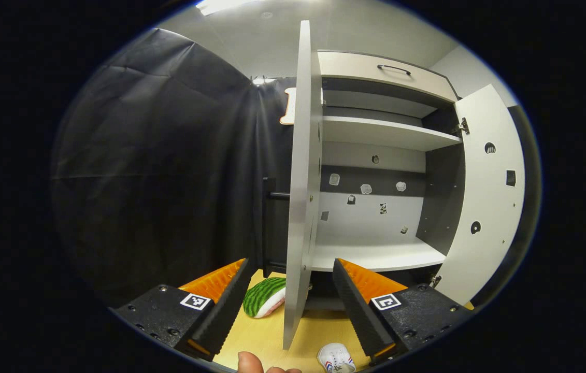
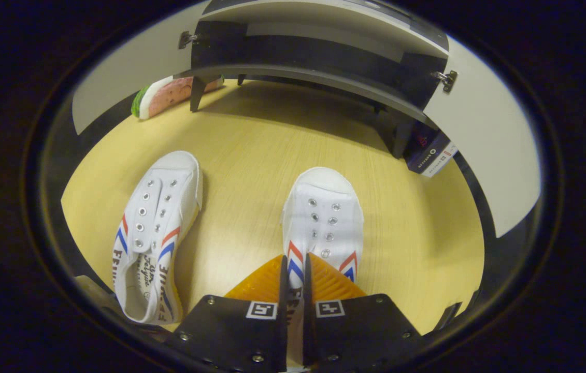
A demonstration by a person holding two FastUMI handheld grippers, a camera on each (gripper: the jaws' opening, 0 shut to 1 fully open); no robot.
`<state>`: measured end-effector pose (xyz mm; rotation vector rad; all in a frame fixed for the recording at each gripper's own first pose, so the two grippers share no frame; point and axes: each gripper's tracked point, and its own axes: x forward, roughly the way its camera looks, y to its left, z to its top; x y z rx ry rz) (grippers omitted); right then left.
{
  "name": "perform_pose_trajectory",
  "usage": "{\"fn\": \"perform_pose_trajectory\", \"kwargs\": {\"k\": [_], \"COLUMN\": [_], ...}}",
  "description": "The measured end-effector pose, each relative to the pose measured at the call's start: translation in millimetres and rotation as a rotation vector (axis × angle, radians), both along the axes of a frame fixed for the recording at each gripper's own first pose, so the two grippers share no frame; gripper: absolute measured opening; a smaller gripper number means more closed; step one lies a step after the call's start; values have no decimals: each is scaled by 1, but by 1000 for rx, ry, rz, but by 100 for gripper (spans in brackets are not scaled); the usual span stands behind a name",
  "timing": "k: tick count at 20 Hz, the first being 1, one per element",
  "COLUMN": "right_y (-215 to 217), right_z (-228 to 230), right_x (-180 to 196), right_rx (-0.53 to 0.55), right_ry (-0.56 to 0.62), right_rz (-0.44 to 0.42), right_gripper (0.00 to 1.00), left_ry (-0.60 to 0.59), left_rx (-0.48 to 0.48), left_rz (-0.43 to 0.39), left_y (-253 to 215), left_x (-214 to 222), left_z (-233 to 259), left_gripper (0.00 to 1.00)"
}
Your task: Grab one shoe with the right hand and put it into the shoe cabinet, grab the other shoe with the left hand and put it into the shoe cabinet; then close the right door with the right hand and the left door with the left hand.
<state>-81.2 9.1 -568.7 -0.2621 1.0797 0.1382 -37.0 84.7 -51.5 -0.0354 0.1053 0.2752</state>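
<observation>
While the left gripper (image 1: 290, 305) is being held agape before the open shoe cabinet (image 1: 386, 132), the right gripper (image 2: 295, 282) is being clamped on the right-hand canvas shoe (image 2: 324, 217) lying on the counter (image 2: 251, 150), so a lift toward the lower shelf (image 1: 375, 254) is being called for next.

Two shoes (image 2: 157, 228) (image 2: 324, 217) side by side on table (image 2: 417, 233), before open cabinet (image 2: 318, 49)

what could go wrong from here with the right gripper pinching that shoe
1. The right gripper grips only a thin edge at the back of the right-hand shoe, so it may slip or swing when lifted.
2. The cabinet's left door stands edge-on before the open left gripper, which may bump it.
</observation>
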Motion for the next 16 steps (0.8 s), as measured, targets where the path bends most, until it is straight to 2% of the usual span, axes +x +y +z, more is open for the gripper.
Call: {"fn": "perform_pose_trajectory", "kwargs": {"k": [1, 2, 7, 10, 11, 12, 16], "right_y": [-2, -2, -2, 5, 7, 9, 21], "right_z": [-14, -4, 17, 34, 42, 50, 92], "right_x": [9, 7, 3, 5, 6, 9, 28], "right_rx": [28, 39, 55, 139, 150, 155, 179], "right_ry": [-9, -10, -19, -22, -32, -46, -130], "right_rz": [-22, -43, -92, -134, -136, -133, -92], "right_gripper": [12, 1, 0, 0, 3, 0, 0], "left_ry": [-1, -1, -7, -11, -14, -16, -19], "left_rx": [-4, -5, 7, 11, 10, 6, -5], "left_rz": [-5, -9, -10, -12, -13, -14, -25], "left_y": [-1, -1, 3, 5, 6, 6, 6], "left_x": [0, 0, 0, -1, -1, -1, 1], "left_z": [0, 0, 3, 5, 5, 5, 3], "left_gripper": [97, 97, 97, 96, 96, 97, 97]}}
